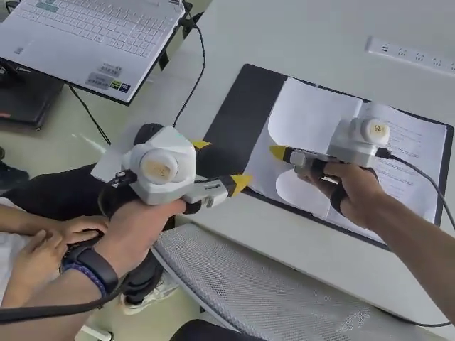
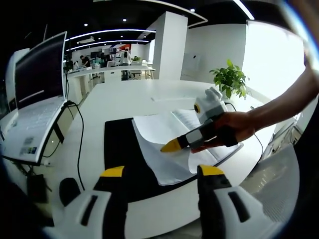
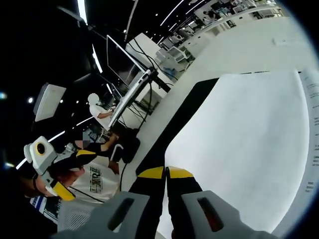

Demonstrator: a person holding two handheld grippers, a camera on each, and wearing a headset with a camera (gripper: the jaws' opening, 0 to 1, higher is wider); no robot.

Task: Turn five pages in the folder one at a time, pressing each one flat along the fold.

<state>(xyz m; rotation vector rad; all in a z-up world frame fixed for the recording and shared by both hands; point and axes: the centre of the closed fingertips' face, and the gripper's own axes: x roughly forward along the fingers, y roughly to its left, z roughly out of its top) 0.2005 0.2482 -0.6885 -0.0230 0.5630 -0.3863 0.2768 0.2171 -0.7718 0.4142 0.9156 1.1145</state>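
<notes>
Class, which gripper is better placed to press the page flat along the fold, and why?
Right: the right gripper, jaws shut, is over the folder page; the left gripper hovers open at the table edge.

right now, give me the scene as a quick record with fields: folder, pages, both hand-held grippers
folder: open on the white table, black inside cover showing on one side
blank sheet: lies next to the black cover
printed sheet: on the other side of the blank sheet
right hand-held gripper: jaws shut, tip over the blank sheet, contact unclear
left hand-held gripper: jaws open, holding nothing, at the table edge, apart from the folder
nearby: laptop, power strip
</notes>
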